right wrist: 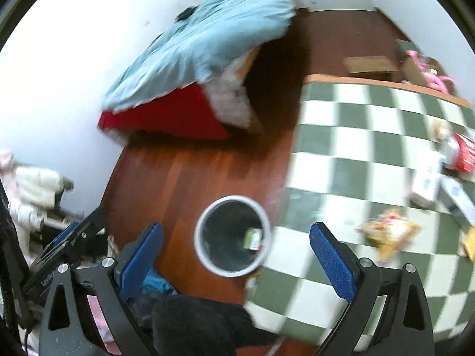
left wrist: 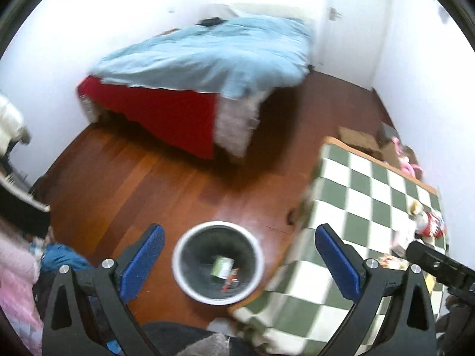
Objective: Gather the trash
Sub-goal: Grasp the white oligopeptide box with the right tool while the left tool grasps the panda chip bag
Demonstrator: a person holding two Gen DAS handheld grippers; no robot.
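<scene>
Green-and-white checked cloth [left wrist: 371, 195] covers the table just beside the waste bin [left wrist: 218, 262], which stands on the wooden floor [left wrist: 142, 178] holding a green wrapper [left wrist: 222, 266]. The left gripper [left wrist: 240, 261] hangs above the bin, jaws spread, empty. The right gripper [right wrist: 237, 258] is likewise spread and empty. Only the right view shows the yellow snack bag [right wrist: 389, 233] on the cloth; a red packet [right wrist: 460, 152] lies farther off. A blue-quilted bed [left wrist: 207, 56] stands beyond.

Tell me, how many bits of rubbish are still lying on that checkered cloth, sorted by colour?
Counts are rough because the views are blurred.
Red and white packet: 1
Yellow and red wrapper: 1
White cartons: 2
Total on the checkered cloth: 4, possibly more at the blurred right edge.
</scene>
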